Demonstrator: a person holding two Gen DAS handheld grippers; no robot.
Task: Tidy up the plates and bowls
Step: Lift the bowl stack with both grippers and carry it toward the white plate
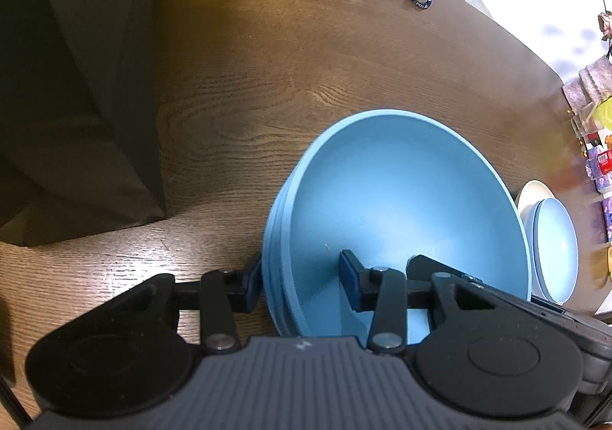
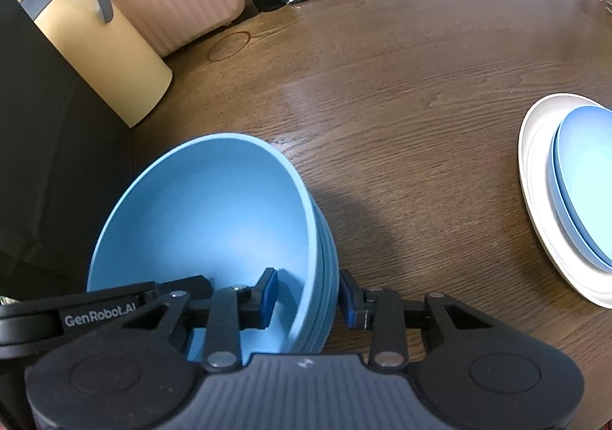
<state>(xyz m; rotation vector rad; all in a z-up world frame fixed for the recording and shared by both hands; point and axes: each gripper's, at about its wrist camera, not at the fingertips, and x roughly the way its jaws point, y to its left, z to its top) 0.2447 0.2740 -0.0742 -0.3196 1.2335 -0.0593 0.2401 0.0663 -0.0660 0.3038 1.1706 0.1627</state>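
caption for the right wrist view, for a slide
Right tool clamps the wall of the stacked blue bowls on the wooden table.

Left gripper (image 1: 302,282) and right gripper (image 2: 308,296) alike: black linkage arms, silver pivot screws, dark blue finger pads (image 2: 271,292), ribbed grey housing with small white logo. Bore white "GenRobot.AI" lettering (image 2: 100,318) on one black body.

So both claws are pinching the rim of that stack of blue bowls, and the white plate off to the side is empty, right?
Not quite: the white plate is not empty. The right wrist view shows blue plates stacked on it. The rest holds: the left claw and right claw each grip the blue bowls at the rim.
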